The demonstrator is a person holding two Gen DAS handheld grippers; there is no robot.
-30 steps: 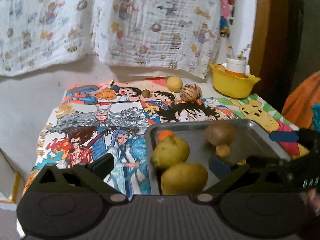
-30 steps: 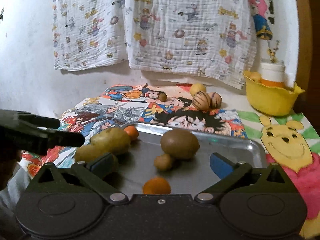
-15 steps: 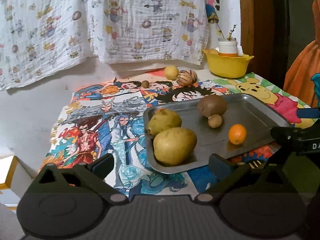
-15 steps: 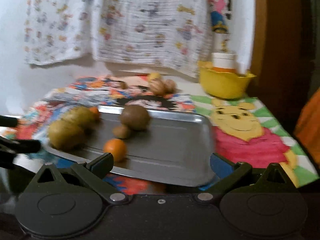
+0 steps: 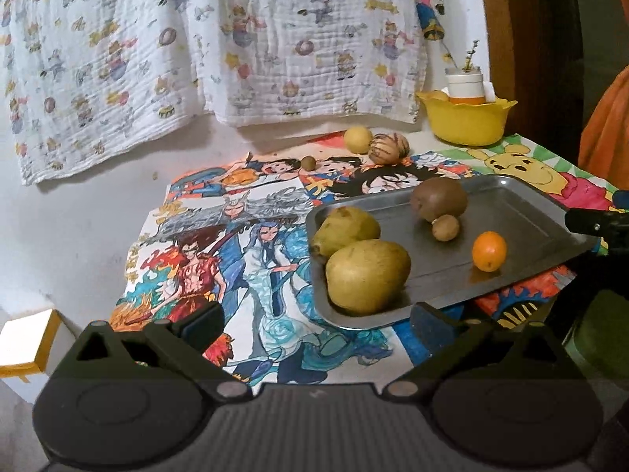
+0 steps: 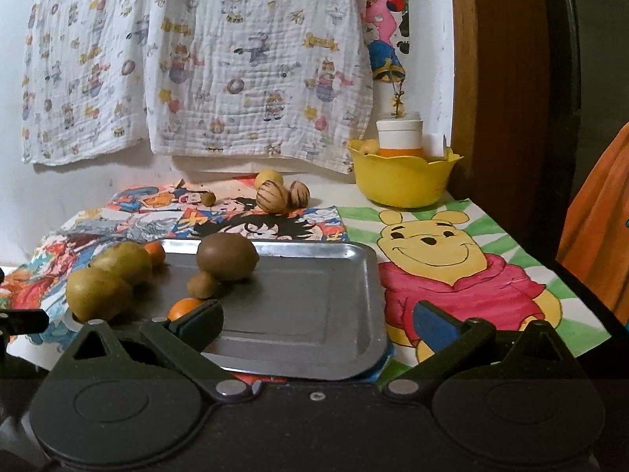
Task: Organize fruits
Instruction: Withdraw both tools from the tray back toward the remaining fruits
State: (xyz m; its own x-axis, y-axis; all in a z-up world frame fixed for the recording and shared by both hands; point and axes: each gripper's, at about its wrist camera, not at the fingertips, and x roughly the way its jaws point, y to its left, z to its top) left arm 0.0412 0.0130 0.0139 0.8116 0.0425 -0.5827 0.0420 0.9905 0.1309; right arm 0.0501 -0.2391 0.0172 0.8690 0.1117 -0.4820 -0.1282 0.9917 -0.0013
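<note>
A steel tray [image 5: 523, 232] [image 6: 314, 314] lies on the cartoon mat. On it are two green-yellow pears [image 5: 367, 275] [image 6: 98, 295], a large brown kiwi [image 5: 439, 198] [image 6: 227, 256], a small brown fruit [image 5: 445, 228] [image 6: 202, 285] and an orange fruit [image 5: 489, 251] [image 6: 184, 307]. A second orange fruit [image 6: 155, 252] sits behind the pears. My left gripper [image 5: 316, 320] is open and empty, short of the tray's near left corner. My right gripper [image 6: 318, 320] is open and empty at the tray's near edge.
At the back of the table lie a yellow fruit [image 5: 358, 139] [image 6: 269, 179], two striped brown fruits [image 5: 387, 147] [image 6: 271, 196] and a small brown one [image 5: 308, 163] [image 6: 208, 198]. A yellow bowl [image 5: 466, 120] [image 6: 401, 175] holding a jar stands back right. A patterned cloth [image 5: 220, 39] hangs behind.
Both grippers have pulled back from the tray, so it looks farther off in both views. The right view has also swung right and steadied. Both stay open; the fruits have not moved.
</note>
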